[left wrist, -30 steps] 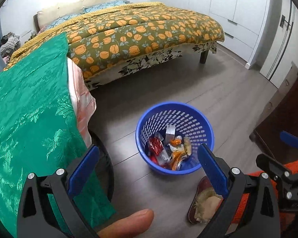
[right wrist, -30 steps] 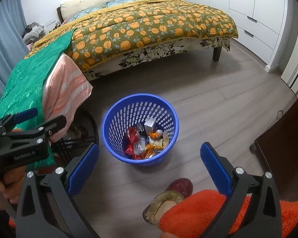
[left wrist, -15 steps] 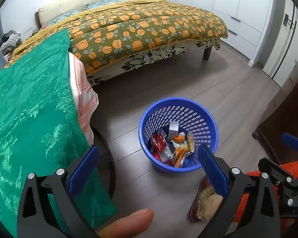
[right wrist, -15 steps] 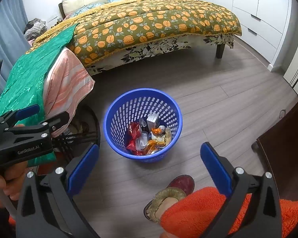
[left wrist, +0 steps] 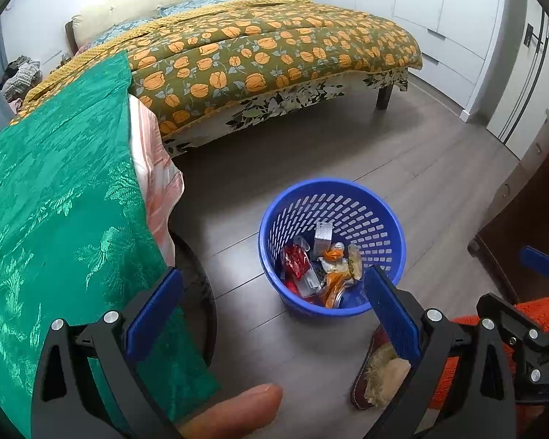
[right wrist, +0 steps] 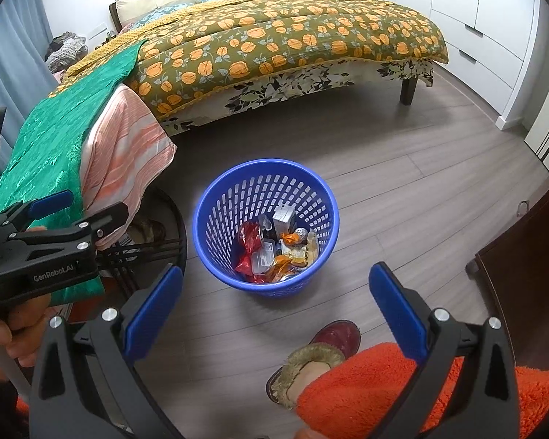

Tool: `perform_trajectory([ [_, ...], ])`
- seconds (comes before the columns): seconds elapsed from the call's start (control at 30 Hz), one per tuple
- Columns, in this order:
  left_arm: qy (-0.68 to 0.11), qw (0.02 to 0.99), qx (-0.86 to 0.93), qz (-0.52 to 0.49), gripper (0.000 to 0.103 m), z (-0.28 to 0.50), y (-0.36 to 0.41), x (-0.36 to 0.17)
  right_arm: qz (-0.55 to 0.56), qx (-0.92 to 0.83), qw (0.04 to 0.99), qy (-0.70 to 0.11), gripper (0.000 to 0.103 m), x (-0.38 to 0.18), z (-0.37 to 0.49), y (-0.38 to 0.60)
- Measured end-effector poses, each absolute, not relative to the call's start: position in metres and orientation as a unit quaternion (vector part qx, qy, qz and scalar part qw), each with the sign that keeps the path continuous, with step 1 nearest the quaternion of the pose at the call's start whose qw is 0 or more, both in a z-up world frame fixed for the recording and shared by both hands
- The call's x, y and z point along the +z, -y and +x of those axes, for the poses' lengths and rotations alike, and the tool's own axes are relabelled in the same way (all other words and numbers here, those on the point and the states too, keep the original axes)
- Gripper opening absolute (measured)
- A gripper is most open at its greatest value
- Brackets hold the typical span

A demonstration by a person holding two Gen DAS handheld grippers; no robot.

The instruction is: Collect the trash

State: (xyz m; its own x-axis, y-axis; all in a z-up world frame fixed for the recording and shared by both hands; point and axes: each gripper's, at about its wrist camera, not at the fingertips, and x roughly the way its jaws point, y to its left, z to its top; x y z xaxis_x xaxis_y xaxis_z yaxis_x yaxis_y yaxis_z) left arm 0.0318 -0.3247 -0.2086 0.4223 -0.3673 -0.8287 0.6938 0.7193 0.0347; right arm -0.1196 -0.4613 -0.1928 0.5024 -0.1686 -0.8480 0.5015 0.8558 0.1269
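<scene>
Blue perforated basket (left wrist: 332,212) upright on wood floor (left wrist: 402,146); wrappers (left wrist: 318,269) piled at bottom: red foil, orange packets, small grey box.

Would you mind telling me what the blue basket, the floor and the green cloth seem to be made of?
Basket: probably moulded plastic, slightly glossy; uniform blue, regular slotted walls.
Floor: wood-look planks, laminate or wood, matte; grey-brown grain and straight seams.
Green cloth: woven fabric, likely satin or brocade; a shiny leaf pattern catches the light as it drapes.

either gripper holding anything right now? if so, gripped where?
Nothing held. The left gripper and right gripper both have jaws wide open and empty; the trash sits in the blue basket.
</scene>
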Motion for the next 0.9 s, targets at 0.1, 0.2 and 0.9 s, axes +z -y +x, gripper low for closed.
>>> perform_trajectory([
  [0.1,-0.431,0.821,-0.323,0.19,0.098,0.0321,0.3244,-0.2092,0.181,-0.197,0.848,-0.458,0.098,-0.1926,-0.1196,0.4617],
  [0.2,-0.43,0.821,-0.322,0.191,0.098,0.0317,0.3244,-0.2098,0.181,-0.197,0.848,-0.458,0.098,-0.193,-0.1193,0.4607],
  [0.9,-0.432,0.821,-0.32,0.193,0.098,0.034,0.3225,-0.2124,0.181,-0.194,0.847,-0.461,0.098,-0.1956,-0.1188,0.458],
])
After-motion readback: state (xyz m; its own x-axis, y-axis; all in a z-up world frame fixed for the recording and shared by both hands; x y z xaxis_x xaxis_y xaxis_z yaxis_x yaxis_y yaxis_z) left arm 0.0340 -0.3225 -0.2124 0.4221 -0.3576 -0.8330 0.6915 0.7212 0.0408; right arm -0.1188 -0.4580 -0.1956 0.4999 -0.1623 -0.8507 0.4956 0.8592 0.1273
